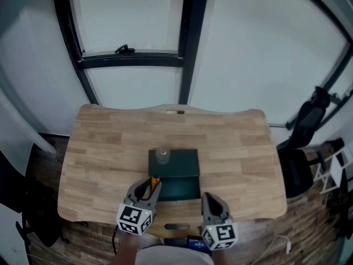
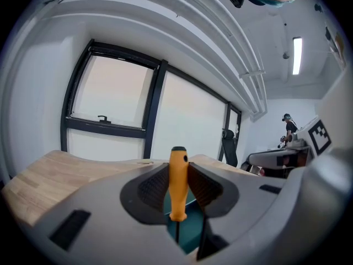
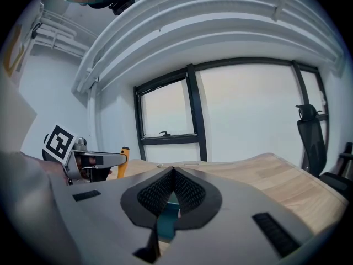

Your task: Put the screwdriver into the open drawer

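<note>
An orange-handled screwdriver (image 2: 177, 180) stands upright between the pads of my left gripper (image 2: 177, 191), handle up and its thin dark shaft pointing down. In the head view that gripper (image 1: 150, 189) hovers at the front left corner of the open drawer (image 1: 180, 190), the orange handle (image 1: 155, 182) showing between its jaws. The drawer is pulled out toward me from a dark green box (image 1: 174, 164) in the middle of the wooden table (image 1: 99, 148). My right gripper (image 1: 210, 199) is to the right of the drawer; its pads (image 3: 187, 192) meet at the tip with nothing between them.
A small clear round object (image 1: 162, 154) sits on top of the green box. A black office chair (image 1: 295, 173) stands off the table's right edge. Window frames (image 1: 187, 43) rise behind the table. A person (image 2: 288, 127) is far off in the left gripper view.
</note>
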### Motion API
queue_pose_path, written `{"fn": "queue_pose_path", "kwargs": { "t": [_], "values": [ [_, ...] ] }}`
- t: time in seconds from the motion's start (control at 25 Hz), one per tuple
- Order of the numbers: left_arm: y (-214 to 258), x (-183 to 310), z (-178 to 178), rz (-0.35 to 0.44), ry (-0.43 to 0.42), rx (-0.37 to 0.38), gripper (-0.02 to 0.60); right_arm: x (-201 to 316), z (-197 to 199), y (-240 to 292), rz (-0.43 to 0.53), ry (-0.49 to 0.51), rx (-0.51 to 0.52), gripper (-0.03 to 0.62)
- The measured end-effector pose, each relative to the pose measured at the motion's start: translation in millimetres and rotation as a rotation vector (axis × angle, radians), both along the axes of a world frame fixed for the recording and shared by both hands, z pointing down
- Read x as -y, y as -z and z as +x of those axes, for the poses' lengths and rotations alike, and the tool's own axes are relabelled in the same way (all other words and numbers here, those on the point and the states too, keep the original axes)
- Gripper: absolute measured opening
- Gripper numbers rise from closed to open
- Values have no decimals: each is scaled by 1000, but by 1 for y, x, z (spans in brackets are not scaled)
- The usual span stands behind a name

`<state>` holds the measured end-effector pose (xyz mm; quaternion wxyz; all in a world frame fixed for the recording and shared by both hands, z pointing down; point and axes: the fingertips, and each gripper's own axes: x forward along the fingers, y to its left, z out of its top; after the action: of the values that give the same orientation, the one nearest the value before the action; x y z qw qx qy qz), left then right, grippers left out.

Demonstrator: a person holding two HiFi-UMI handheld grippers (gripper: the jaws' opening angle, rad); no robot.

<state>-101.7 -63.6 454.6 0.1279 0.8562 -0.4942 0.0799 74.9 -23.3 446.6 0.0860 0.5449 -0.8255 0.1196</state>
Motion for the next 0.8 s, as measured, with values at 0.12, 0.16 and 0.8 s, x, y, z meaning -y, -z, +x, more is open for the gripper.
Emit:
{"fn": "queue_pose_path", "kwargs": {
  "t": [0.12, 0.16, 0.8],
  "values": [
    [-3, 6, 4, -6, -15, 5, 112, 9, 3, -1, 3, -9, 0, -3],
    [-5, 7, 5, -10, -20, 7, 112, 11, 3, -3, 0, -11, 0, -3],
    [-39, 26, 19, -92, -82, 29, 112, 32, 8, -24, -54, -25, -1, -3]
  ]
}}
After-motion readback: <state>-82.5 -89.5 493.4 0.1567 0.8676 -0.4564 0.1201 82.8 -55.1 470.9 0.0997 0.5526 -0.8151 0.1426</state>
